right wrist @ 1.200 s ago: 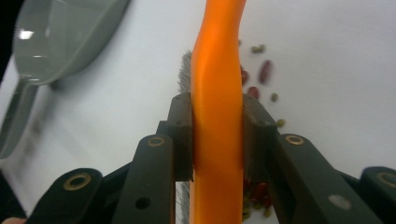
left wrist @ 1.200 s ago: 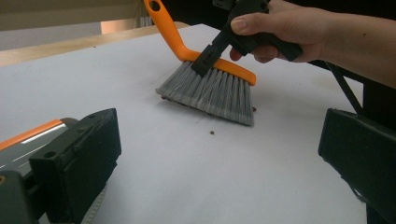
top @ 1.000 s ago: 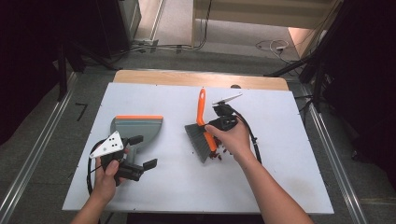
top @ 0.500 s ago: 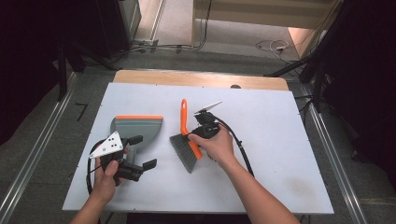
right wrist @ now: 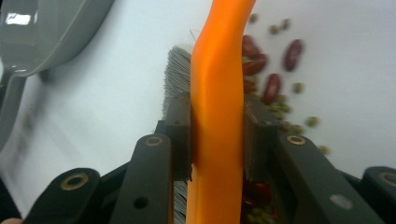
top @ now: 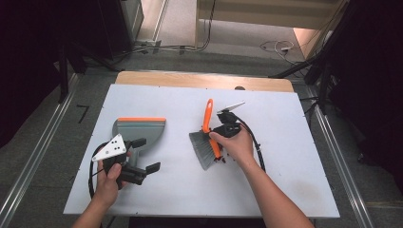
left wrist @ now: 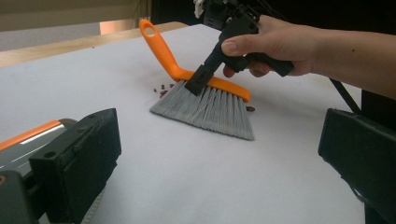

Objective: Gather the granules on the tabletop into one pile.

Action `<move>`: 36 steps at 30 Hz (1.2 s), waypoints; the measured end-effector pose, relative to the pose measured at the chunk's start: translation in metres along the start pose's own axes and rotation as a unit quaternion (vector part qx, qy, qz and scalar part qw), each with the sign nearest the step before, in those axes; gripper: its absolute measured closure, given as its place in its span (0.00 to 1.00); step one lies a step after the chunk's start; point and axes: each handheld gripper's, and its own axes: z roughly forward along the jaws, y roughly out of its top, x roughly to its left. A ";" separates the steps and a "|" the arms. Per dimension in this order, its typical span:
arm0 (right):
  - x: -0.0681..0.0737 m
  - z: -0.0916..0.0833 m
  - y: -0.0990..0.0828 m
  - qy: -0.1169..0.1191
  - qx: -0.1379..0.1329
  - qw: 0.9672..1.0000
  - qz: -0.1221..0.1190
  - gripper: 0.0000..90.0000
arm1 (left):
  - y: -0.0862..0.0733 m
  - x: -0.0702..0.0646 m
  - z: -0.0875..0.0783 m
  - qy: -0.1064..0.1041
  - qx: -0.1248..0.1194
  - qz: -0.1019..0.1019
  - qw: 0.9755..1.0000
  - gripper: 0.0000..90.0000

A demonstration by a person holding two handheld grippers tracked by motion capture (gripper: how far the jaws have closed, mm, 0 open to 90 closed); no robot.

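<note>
White tabletop; wooden strip along far edge; cables on floor.

Brush: smooth orange plastic handle and back, slight sheen; fine grey synthetic-looking bristles, matt.
Dustpan, left of centre in the high view: grey plastic, glossy where light strikes it, with an orange strip along its far edge.
Tabletop: white, matt, smooth; pale wood-look strip at the far edge.
Beans: dark red ones shiny and smooth, small green ones duller.
Right tongs: matt black plastic jaws, metal-looking rivets.
Left tongs: matt black plastic, pads lightly textured.
</note>
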 end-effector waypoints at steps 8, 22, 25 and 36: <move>-0.016 -0.012 -0.001 -0.018 -0.011 1.000 0.008 0.74 | 0.000 0.000 0.000 0.000 0.001 0.000 1.000 0.00; -0.033 -0.027 -0.005 -0.036 -0.022 0.999 0.022 0.74 | 0.000 -0.001 0.000 -0.001 0.001 0.000 1.000 0.00; -0.035 -0.030 -0.006 -0.038 -0.022 0.999 0.026 0.74 | 0.000 -0.001 0.001 -0.002 0.001 0.000 1.000 0.00; 0.001 -0.044 -0.003 -0.021 -0.041 0.999 -0.014 0.75 | -0.001 0.000 0.003 -0.002 0.004 0.000 1.000 0.00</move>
